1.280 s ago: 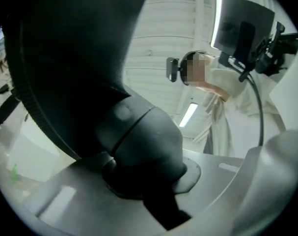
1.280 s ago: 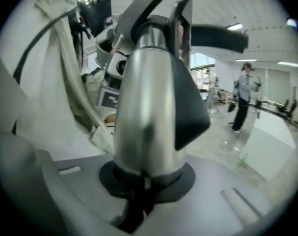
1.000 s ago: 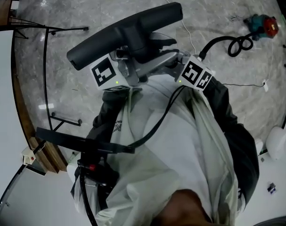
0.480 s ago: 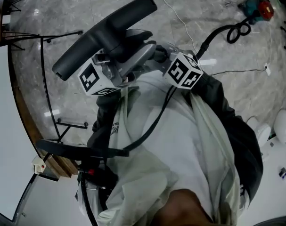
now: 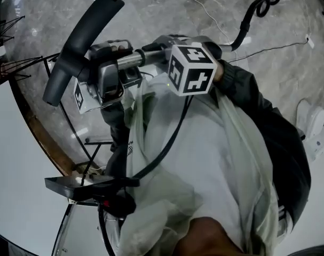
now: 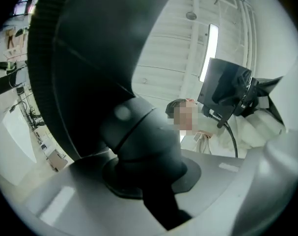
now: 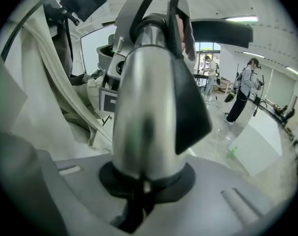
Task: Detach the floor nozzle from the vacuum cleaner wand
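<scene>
Nozzle [image 5: 76,47] swung left | 1 nozzle; 1 wand [image 7: 144,117] | left claw [image 6: 149,191] grips nozzle; right claw [image 7: 139,195], wand

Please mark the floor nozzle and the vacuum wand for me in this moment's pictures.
floor nozzle [image 5: 79,44], head view, on the middle of its long dark head.
vacuum wand [image 7: 144,107], right gripper view, on the silver tube just above the jaws.

The floor nozzle [image 5: 79,42], a long dark-grey bar with rounded ends, is raised in the air and steeply tilted, its upper end to the right. Its thick neck meets the wand [image 5: 134,60], a shiny silver tube lying almost level beside it.
</scene>
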The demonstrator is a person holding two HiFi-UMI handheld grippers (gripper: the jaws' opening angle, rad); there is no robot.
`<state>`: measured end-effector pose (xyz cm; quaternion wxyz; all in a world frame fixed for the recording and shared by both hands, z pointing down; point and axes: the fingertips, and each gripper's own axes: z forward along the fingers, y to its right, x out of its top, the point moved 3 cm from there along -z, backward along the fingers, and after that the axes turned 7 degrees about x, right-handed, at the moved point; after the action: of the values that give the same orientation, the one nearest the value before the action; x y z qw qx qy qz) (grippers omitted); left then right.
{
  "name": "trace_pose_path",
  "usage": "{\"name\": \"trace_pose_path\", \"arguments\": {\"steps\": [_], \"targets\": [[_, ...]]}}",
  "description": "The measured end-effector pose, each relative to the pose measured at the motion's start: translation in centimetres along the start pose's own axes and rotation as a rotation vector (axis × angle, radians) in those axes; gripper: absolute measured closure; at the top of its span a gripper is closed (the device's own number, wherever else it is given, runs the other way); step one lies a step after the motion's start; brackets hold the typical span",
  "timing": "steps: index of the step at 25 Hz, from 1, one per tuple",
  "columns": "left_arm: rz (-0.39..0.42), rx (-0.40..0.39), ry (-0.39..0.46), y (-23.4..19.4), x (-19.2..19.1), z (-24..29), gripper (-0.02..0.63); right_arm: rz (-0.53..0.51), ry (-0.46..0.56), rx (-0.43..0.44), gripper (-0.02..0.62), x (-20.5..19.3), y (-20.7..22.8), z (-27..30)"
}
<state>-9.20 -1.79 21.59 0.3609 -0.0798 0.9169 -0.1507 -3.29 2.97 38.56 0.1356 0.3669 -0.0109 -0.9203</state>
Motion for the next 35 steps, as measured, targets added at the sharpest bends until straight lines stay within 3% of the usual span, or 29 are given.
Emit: {"name": "trace_pose_path", "arguments": {"steps": [4, 6, 11, 13, 16, 19, 22, 24, 28, 30, 32, 35], "targets": [[0.003, -0.007, -0.009, 0.0, -0.6, 0.6, 0.529, 0.001, 0.01, -0.002, 0.552, -0.5, 0.2, -0.5], [0.026, 0.037, -0.037, -0.3, -1.0, 1.6, 0.529, 0.013, 0.038, -0.029, 0.552, -0.6, 0.7, -0.8], [0.096, 0.358, -0.105, -2.9, -3.2, 3.0, 0.528, 0.085, 0.09, -0.2, 0.554, -2.1, 2.4, -1.2], [0.079, 0.402, -0.116, -3.0, -3.9, 2.7, 0.526, 0.099, 0.098, -0.233, 0.554, -2.7, 2.1, -0.9], [0.067, 0.269, -0.142, -1.4, -4.5, 3.1, 0.526, 0.067, 0.132, -0.16, 0.554, -3.0, 1.0, -0.7], [0.081, 0.109, -0.176, 0.5, -5.3, 3.6, 0.526, -0.009, 0.155, 0.031, 0.552, -3.4, 0.0, -1.0], [0.101, 0.104, -0.184, 0.9, -6.6, 3.8, 0.526, -0.052, 0.172, 0.125, 0.551, -4.3, -0.2, -1.2], [0.111, 0.188, -0.161, 0.1, -6.9, 4.1, 0.525, -0.025, 0.18, 0.066, 0.551, -4.7, 0.4, -1.3], [0.115, 0.491, -0.189, -3.3, -7.5, 3.7, 0.526, 0.105, 0.182, -0.226, 0.552, -5.4, 2.5, -1.1], [0.111, 0.599, -0.218, -4.4, -8.1, 3.4, 0.526, 0.138, 0.175, -0.332, 0.552, -6.1, 3.2, -1.0], [0.108, 0.596, -0.23, -4.3, -8.5, 3.7, 0.526, 0.129, 0.176, -0.347, 0.552, -6.5, 3.4, -1.1], [0.124, 0.473, -0.257, -3.3, -9.3, 5.2, 0.529, 0.068, 0.21, -0.253, 0.552, -6.7, 3.3, -2.0]]}}
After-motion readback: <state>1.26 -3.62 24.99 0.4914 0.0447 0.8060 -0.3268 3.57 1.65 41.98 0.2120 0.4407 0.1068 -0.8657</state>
